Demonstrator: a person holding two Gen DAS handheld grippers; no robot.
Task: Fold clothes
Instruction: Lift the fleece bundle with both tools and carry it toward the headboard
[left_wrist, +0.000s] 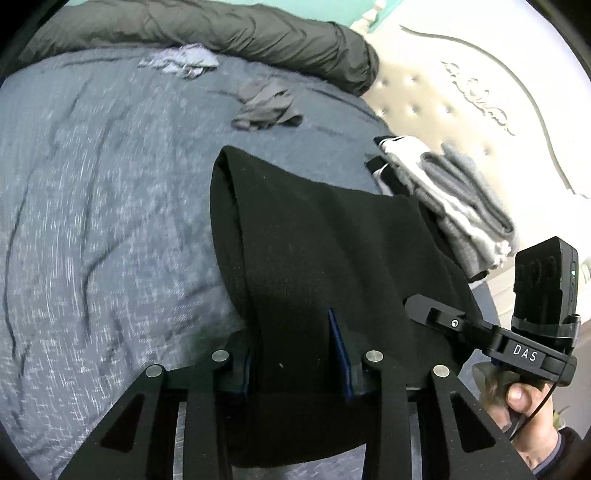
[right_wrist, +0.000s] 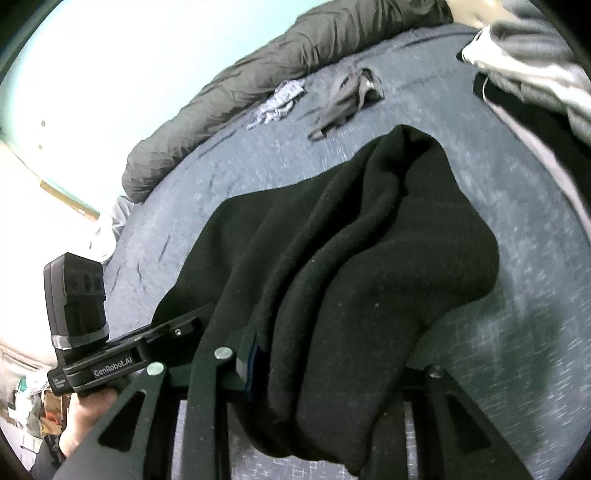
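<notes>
Fingertips buried under black garment (right_wrist: 369, 258)

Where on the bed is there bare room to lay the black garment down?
Bare blue-grey bedspread lies left of the black garment, bounded at the far side by the dark rolled duvet. Crowded: the folded stack by the headboard, and two crumpled pieces, grey and pale.

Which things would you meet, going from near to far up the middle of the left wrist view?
Left gripper → black garment clamped in it → crumpled grey cloth on the bedspread → dark rolled duvet at the far edge.
</notes>
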